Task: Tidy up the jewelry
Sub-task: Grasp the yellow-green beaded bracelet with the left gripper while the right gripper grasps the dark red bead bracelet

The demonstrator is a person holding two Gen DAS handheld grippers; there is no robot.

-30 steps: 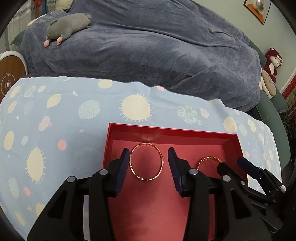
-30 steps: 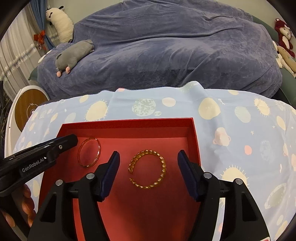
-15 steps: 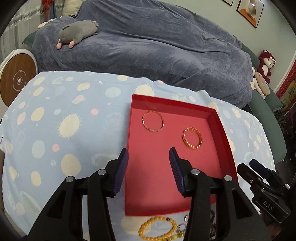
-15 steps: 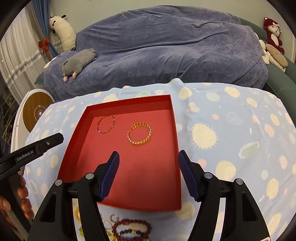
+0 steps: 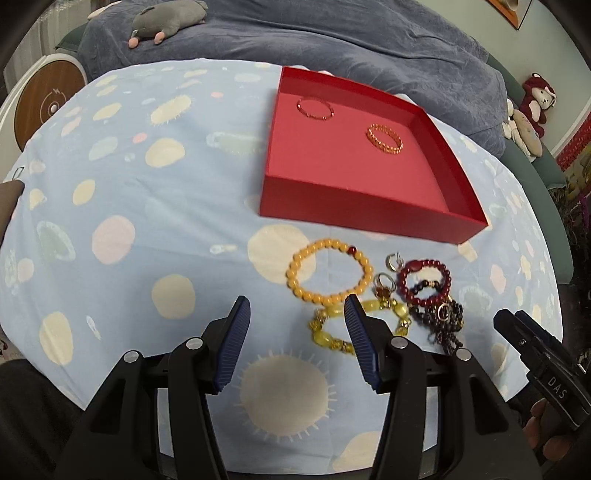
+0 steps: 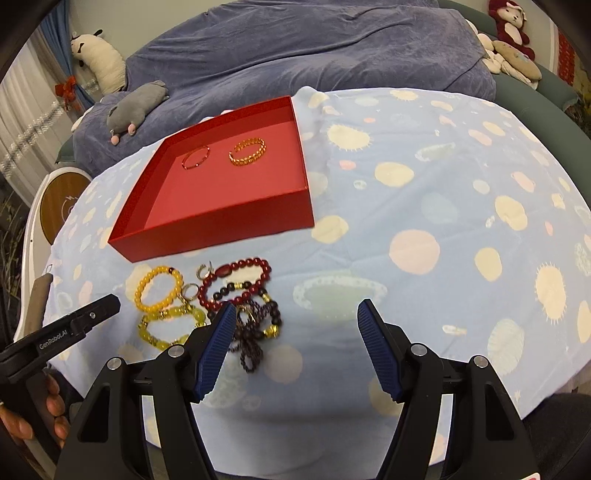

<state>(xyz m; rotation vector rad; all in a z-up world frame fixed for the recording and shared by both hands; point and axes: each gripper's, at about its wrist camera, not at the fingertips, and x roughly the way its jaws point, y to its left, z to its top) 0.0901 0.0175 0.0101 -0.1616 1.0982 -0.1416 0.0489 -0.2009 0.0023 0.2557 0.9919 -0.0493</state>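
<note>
A red tray (image 5: 369,216) (image 6: 221,229) lies on the blue patterned cloth and holds a thin rose-gold bangle (image 5: 315,108) (image 6: 195,157) and a gold chain bracelet (image 5: 385,139) (image 6: 247,150). In front of the tray lies a pile of jewelry: an orange bead bracelet (image 5: 328,271) (image 6: 159,288), a yellow stone bracelet (image 5: 332,325) (image 6: 168,326), a dark red bead bracelet (image 5: 424,282) (image 6: 236,280), dark beads and small rings. My left gripper (image 5: 295,347) is open and empty, just before the pile. My right gripper (image 6: 295,347) is open and empty, right of the pile.
A bed with a dark blue cover (image 5: 332,37) lies behind the table, with a grey plush toy (image 5: 166,22) on it. Stuffed toys (image 6: 509,44) sit at the far right. A round wooden-faced device (image 5: 48,107) stands at the left.
Both grippers have pulled back from over the tray toward the table's front edge. The two bracelets stay in the tray. The pile of jewelry is now in full view.
</note>
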